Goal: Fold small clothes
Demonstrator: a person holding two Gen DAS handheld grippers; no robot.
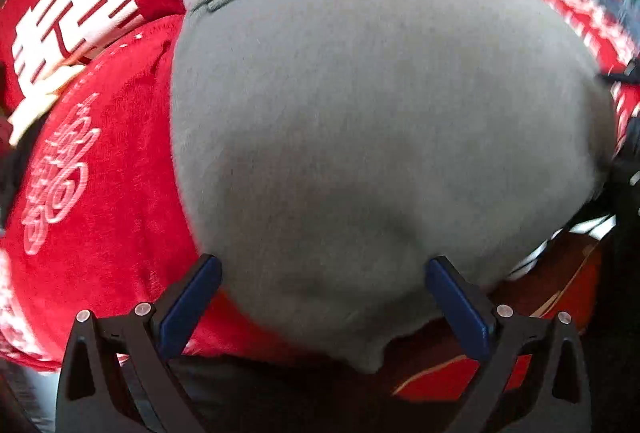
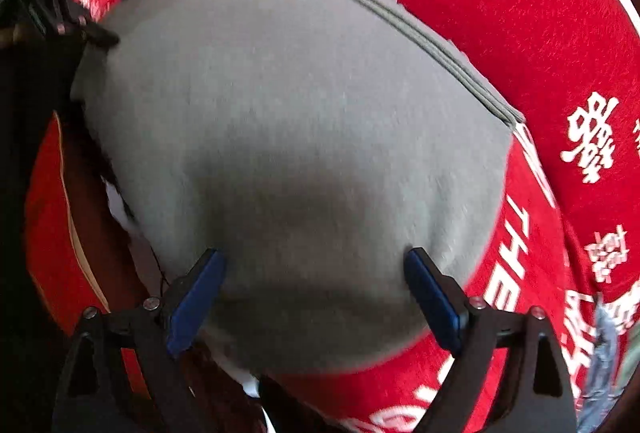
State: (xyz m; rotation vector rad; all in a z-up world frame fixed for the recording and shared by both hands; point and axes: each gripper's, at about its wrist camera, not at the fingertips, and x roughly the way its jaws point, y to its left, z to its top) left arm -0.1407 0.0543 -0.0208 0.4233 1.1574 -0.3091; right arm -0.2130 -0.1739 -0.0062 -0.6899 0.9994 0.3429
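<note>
A grey garment [image 1: 360, 105] lies flat on a red cloth with white characters [image 1: 92, 193]; a stitched hem runs along its far edge. My left gripper [image 1: 324, 265] is open, its blue pads [image 1: 192, 305] spread wide just above the garment's near edge, holding nothing. In the right wrist view the same grey garment [image 2: 280, 113] fills the middle. My right gripper [image 2: 316, 257] is open too, its blue pads [image 2: 432, 301] spread over the near part of the cloth. The left gripper [image 2: 72, 13] shows at the garment's far left corner.
The red cloth [image 2: 540, 53] covers the surface around the garment. Its near edge drops off to a dark area with red and brown shapes [image 1: 560, 285]. A grey-blue scrap [image 2: 604, 345] lies at the right edge of the right wrist view.
</note>
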